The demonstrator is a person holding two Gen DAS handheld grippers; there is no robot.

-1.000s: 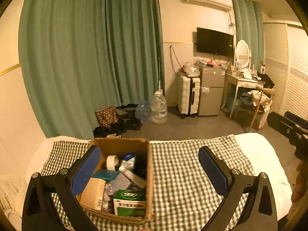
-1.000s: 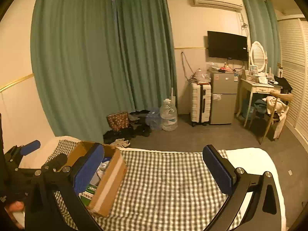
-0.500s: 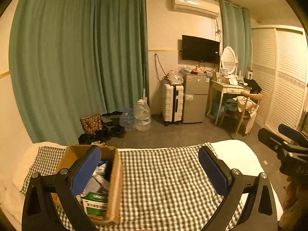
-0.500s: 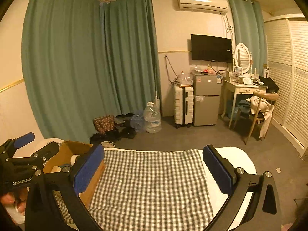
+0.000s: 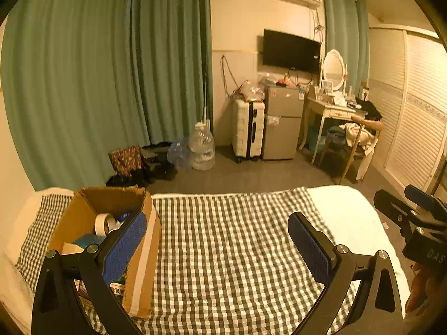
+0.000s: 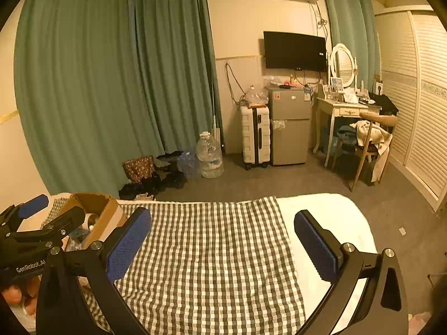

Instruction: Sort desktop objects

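Left tongs point(image 5: 218, 243): spread wide, blue pads, nothing between them; body reads "GenRobot.AI", seen from the right wrist camera.
Right tongs point(image 6: 223, 241): spread wide, nothing held; partial lettering "DAS" on its body in the left wrist view.
Box point(image 5: 139, 254): open cardboard, on the checked cloth point(image 5: 229, 251) at the bed's left side, just beside the left pad. Contents: tape roll point(image 5: 104, 223), blue items, printed packs; print unreadable.
Bed point(image 6: 329, 217): white, cloth spread over it.
Hand point(image 6: 19, 296): grips the left tongs' handle.
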